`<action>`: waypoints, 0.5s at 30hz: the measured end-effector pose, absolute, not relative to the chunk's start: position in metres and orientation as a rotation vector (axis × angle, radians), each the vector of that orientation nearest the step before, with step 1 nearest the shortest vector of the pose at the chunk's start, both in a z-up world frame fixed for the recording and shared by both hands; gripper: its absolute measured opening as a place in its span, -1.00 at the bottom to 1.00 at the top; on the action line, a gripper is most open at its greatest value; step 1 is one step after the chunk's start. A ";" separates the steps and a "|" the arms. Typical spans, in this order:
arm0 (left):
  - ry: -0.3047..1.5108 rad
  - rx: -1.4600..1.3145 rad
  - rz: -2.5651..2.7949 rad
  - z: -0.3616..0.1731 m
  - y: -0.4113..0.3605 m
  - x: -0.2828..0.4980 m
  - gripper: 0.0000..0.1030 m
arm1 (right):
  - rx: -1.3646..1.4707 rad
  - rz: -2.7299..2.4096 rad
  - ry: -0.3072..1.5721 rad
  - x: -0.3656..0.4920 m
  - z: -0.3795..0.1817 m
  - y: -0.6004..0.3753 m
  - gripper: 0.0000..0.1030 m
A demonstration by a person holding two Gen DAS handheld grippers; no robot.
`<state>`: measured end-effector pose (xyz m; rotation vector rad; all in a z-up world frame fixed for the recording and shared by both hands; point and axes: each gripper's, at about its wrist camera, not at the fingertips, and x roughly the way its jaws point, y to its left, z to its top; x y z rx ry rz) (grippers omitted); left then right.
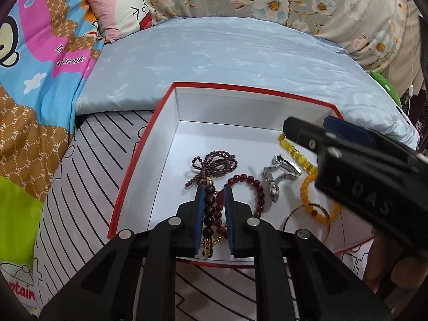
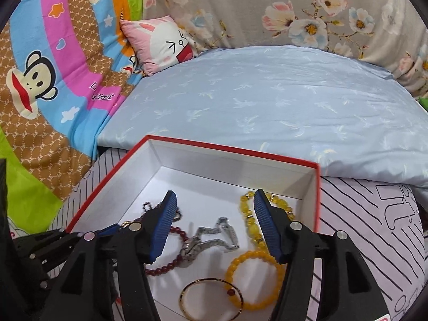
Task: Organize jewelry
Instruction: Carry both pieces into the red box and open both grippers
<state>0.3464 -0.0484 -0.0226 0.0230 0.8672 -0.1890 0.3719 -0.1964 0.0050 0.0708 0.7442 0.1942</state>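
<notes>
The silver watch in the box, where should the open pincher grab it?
Probably the raised band loop of the silver watch, from straight above, fingers either side of the strap. It stands up off the box floor, and the right gripper hangs open above it.

We see a box (image 1: 139,160) of matt white card inside with a red rim. In it, the watch (image 1: 278,176) looks like polished metal, the bangle (image 2: 211,301) like thin shiny gold-toned metal. The yellow beads (image 2: 252,278) look glossy and translucent, the red beads (image 1: 252,187) smooth and shiny, the dark beads (image 1: 210,208) glossy with small gold-toned spacers. The left gripper (image 1: 214,195) and right gripper (image 2: 215,200) look like matt black plastic, with ribbed blue pads (image 2: 164,227) and bright metal pins. The quilt (image 1: 214,53) looks like soft, faintly sheeny cloth.
</notes>
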 end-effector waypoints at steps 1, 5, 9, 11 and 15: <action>0.862 0.033 -0.184 -0.023 -0.051 0.345 -0.70 | 0.080 0.192 0.747 0.373 0.004 -0.199 0.14; 0.849 0.043 -0.172 -0.024 -0.056 0.340 -0.56 | 0.072 0.186 0.755 0.379 0.004 -0.201 0.13; 0.853 0.041 -0.168 -0.023 -0.058 0.340 -0.47 | 0.054 0.182 0.752 0.374 0.007 -0.199 0.13; 0.849 0.014 -0.165 -0.020 -0.055 0.339 -0.47 | 0.050 0.184 0.738 0.364 0.013 -0.199 0.14; 0.820 0.020 -0.146 -0.007 -0.052 0.330 -0.46 | 0.053 0.181 0.732 0.345 0.025 -0.201 0.14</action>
